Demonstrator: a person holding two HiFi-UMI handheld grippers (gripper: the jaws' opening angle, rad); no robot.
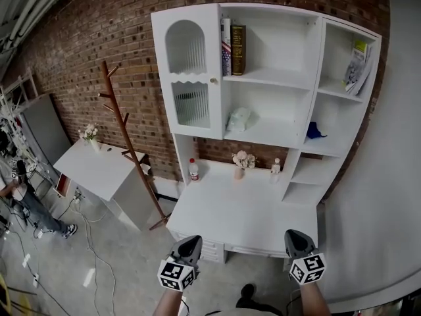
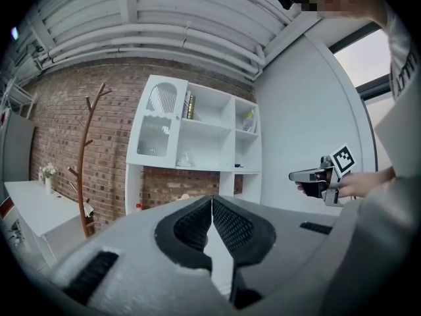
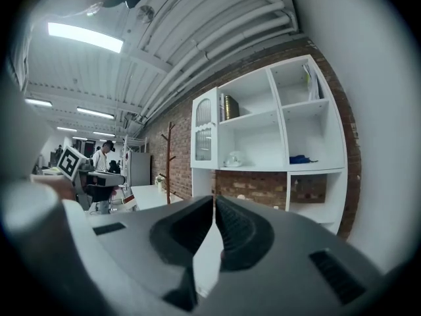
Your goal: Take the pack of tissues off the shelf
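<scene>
At the far left a wooden coat stand [image 1: 125, 143] stands against the brick wall. The left gripper [image 1: 191, 241] hangs low at the near edge of the white counter [image 1: 243, 216], its jaws clenched together with nothing between them. Beyond and above it, the pack of tissues [image 1: 238, 119] lies on the middle shelf [image 1: 276, 133] of the white unit. It sits just right of the glazed cabinet door [image 1: 191, 101] and below the books [image 1: 233, 47], well apart from both grippers. It looks pale, soft and light, likely a thin wrapper that dents and may slip. A gentle grip across its middle from the front, with the jaws first spread wide, should suit it. The right gripper [image 1: 296, 237] hovers at the counter's near right, its jaws likewise closed and empty. A blue object [image 1: 315, 131] lies on a shelf farther right.
</scene>
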